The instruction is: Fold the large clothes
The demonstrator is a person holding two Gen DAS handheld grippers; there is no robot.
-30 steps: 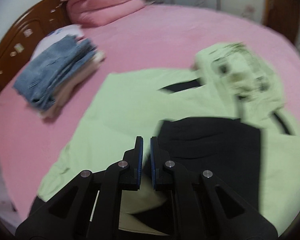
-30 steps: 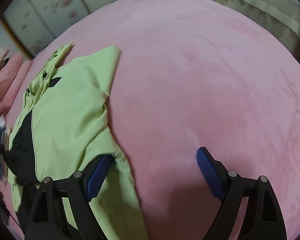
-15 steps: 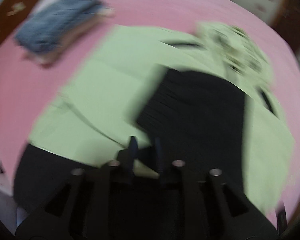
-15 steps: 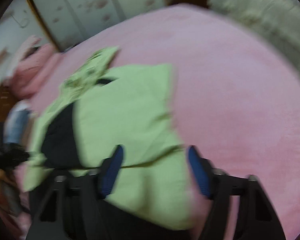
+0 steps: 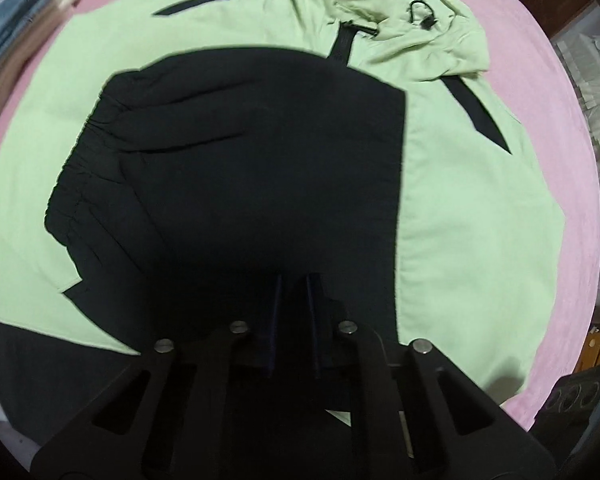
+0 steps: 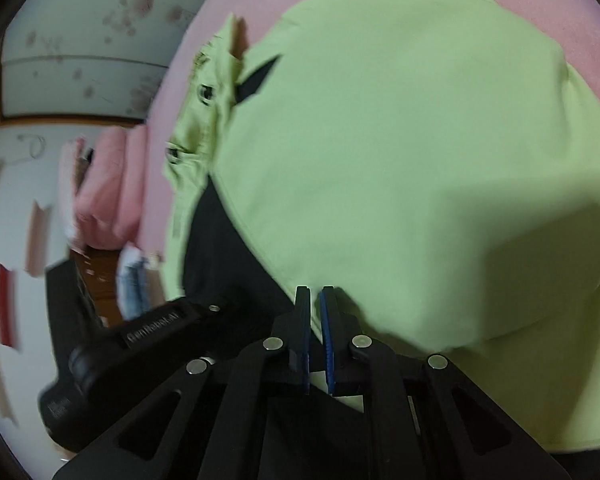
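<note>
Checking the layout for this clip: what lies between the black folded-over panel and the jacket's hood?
In the left wrist view, only the jacket's own light green fabric lies between the black panel and the hood, crossed by a short black strip.

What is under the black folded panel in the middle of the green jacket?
The black panel lies on the light green jacket, which shows around its left, top and right edges. The jacket rests on the pink bedcover. What lies directly beneath the panel is covered.

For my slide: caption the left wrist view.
Left claw closing over a green and black jacket spread on a pink bed.
</note>
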